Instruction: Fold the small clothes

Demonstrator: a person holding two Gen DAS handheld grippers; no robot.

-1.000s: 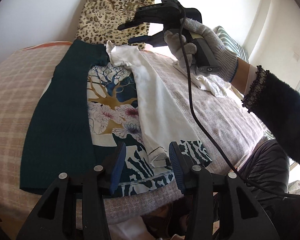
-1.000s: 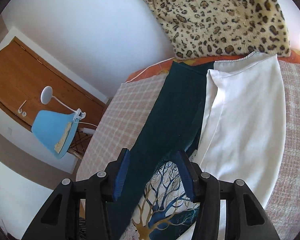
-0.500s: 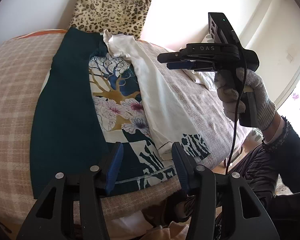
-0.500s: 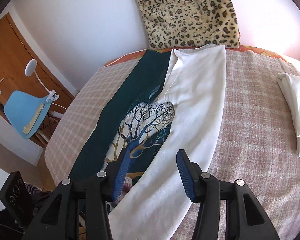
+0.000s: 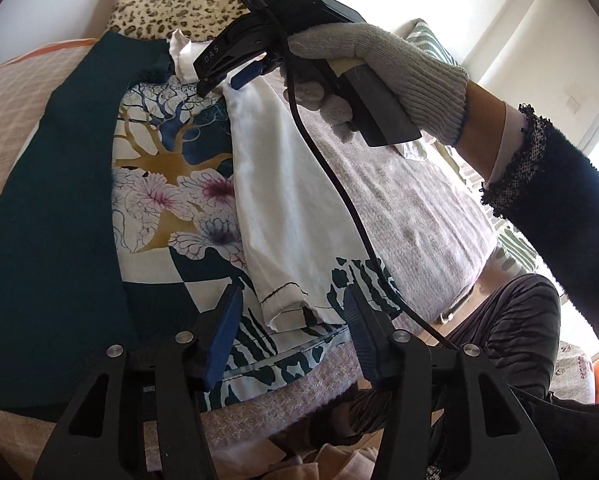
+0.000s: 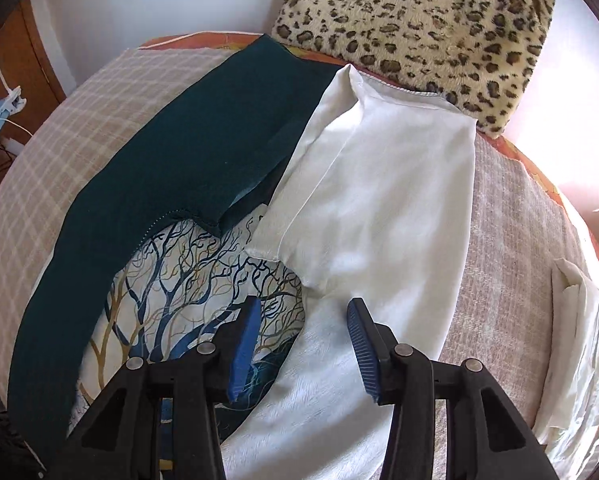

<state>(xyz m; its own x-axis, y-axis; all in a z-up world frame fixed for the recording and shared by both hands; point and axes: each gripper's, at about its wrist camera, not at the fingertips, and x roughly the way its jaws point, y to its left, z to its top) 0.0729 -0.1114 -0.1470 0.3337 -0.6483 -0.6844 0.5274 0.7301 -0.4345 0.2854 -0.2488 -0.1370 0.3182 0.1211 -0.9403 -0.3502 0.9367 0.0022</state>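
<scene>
White garment (image 6: 383,200) folded lengthwise on printed cloth (image 5: 167,184), both grippers' jaws spread wide above it

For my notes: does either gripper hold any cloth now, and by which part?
Nothing is held. Left gripper and right gripper are both open above the white garment.

A home bedroom: checked bedspread (image 6: 79,128), leopard-print cushion (image 6: 419,20), wooden door (image 6: 27,60).
</scene>
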